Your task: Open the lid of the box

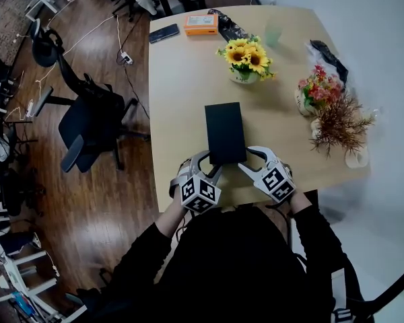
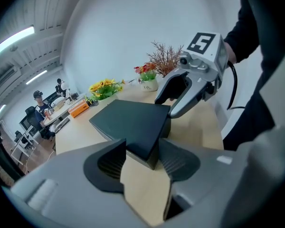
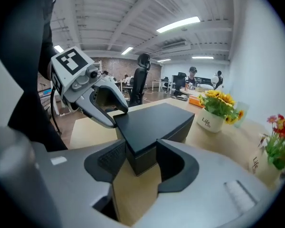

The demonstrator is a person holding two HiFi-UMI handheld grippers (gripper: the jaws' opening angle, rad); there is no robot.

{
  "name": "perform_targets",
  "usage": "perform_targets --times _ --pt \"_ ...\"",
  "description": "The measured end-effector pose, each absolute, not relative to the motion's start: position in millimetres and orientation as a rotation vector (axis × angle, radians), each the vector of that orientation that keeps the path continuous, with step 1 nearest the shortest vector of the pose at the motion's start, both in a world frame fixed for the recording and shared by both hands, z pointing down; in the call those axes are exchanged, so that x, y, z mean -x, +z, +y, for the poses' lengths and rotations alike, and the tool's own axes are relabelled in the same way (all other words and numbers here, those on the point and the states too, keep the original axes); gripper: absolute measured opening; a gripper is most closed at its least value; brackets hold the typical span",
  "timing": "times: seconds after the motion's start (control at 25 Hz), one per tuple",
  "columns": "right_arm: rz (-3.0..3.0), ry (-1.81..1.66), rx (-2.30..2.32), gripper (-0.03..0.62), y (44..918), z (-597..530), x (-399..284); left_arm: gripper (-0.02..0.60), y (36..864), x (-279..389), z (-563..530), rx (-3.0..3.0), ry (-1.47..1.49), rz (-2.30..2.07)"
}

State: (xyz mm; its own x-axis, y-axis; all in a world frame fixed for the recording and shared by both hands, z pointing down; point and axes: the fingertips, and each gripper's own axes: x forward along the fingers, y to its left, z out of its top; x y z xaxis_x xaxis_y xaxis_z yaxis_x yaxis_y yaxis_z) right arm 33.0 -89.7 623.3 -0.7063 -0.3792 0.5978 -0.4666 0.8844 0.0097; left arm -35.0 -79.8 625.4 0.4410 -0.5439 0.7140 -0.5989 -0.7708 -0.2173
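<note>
A flat black box (image 1: 225,132) lies lid down on the light wooden table (image 1: 178,86), its short end toward me. My left gripper (image 1: 209,167) holds the near left corner: in the left gripper view that corner of the box (image 2: 130,120) sits wedged between both pads of the gripper (image 2: 141,158). My right gripper (image 1: 248,160) is at the near right corner, and in the right gripper view the box (image 3: 154,120) corner is clamped between its jaws (image 3: 141,158). Each gripper shows in the other's view, the right gripper (image 2: 173,101) and the left gripper (image 3: 111,113), touching the box's near edge.
Behind the box stands a sunflower pot (image 1: 248,60). At the right edge are a red flower pot (image 1: 316,86) and a dried plant (image 1: 340,123). An orange box (image 1: 200,24), a phone (image 1: 163,33) and a green cup (image 1: 273,33) lie at the far end. An office chair (image 1: 87,123) is at the left.
</note>
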Motion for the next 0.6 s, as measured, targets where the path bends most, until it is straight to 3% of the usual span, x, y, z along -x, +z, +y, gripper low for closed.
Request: perform_targets --times 0.28,0.6 --pt "-2.529 0.555 -0.668 0.186 617.2 -92.5 -33.7 0.195 624.5 34.8 -80.0 -2.601 1.23 -1.072" --pt "-2.444 0.338 -0.719 0.21 616.5 -91.6 -31.9 0.196 624.6 36.4 -80.0 -2.58 1.174 -1.132"
